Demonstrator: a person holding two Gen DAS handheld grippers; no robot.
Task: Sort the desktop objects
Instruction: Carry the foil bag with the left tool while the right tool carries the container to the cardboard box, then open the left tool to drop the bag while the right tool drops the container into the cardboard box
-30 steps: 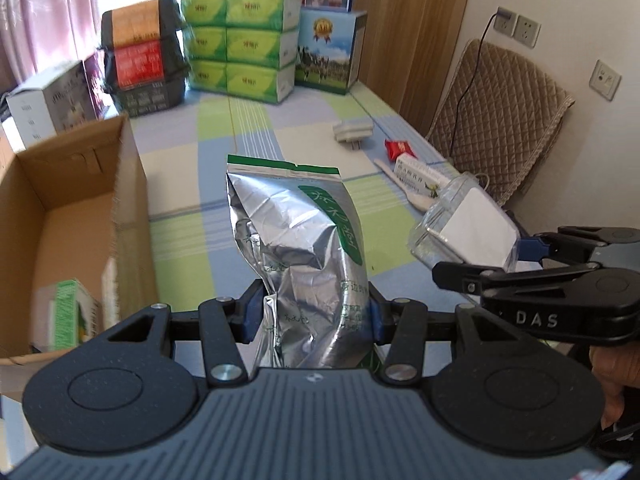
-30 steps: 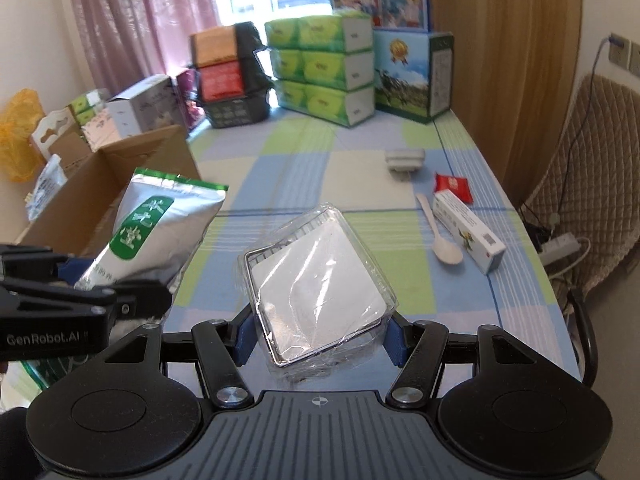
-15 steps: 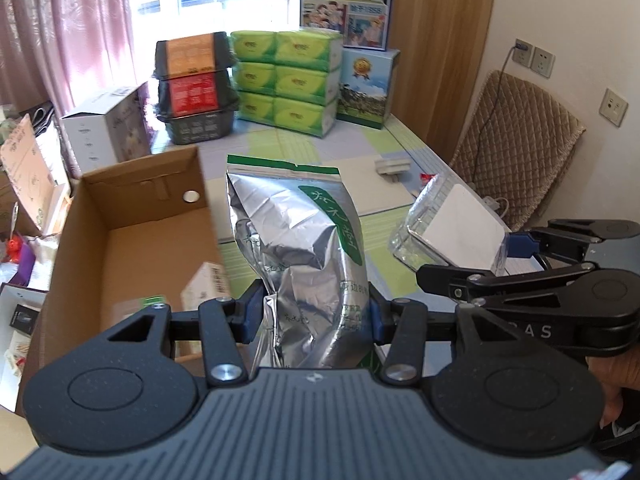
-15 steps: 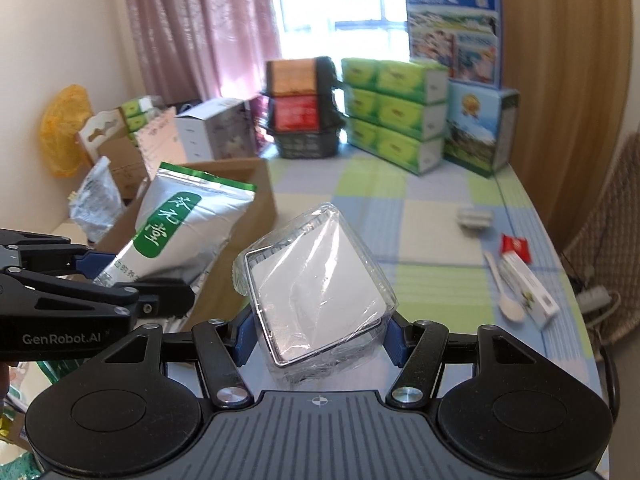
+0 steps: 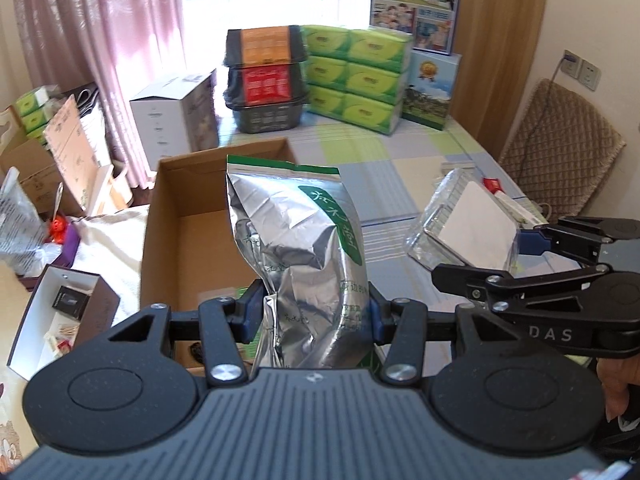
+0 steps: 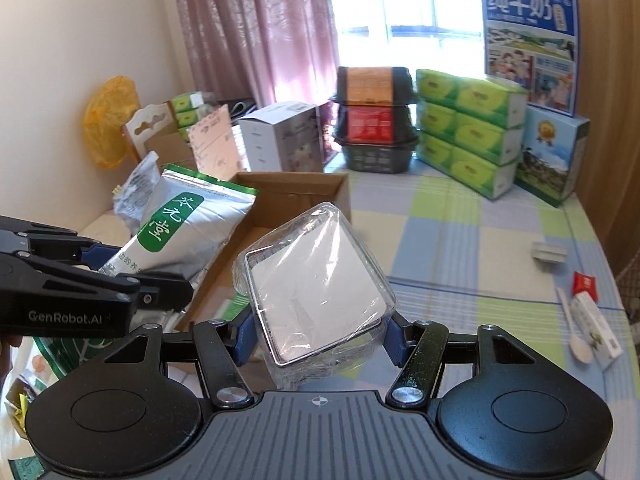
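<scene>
Both claws have risen and swung left since a second ago, so the cardboard box (image 5: pixel 188 236) now sits straight ahead of the left one instead of off at 9 o'clock. Nearest the left camera, the left claw (image 5: pixel 316 312) is clamped on the lower part of a silver foil pouch (image 5: pixel 296 240), held upright, long axis vertical, green-edged top seal at 12 o'clock, in the air over the box's near edge. At 3 o'clock from it, the right claw (image 6: pixel 318 336) grips a clear plastic container (image 6: pixel 316 284) with a white insert, tilted so one corner points toward 12 o'clock, raised above the worktop (image 6: pixel 460 248) beside the box's right wall. Farther out at 3 o'clock in the right view lie a white spoon (image 6: pixel 576 332), a small white carton (image 6: pixel 598 326) and a red packet (image 6: pixel 585 283). At the far end stand stacked green tissue packs (image 6: pixel 468 128) and black trays (image 6: pixel 374 116).
</scene>
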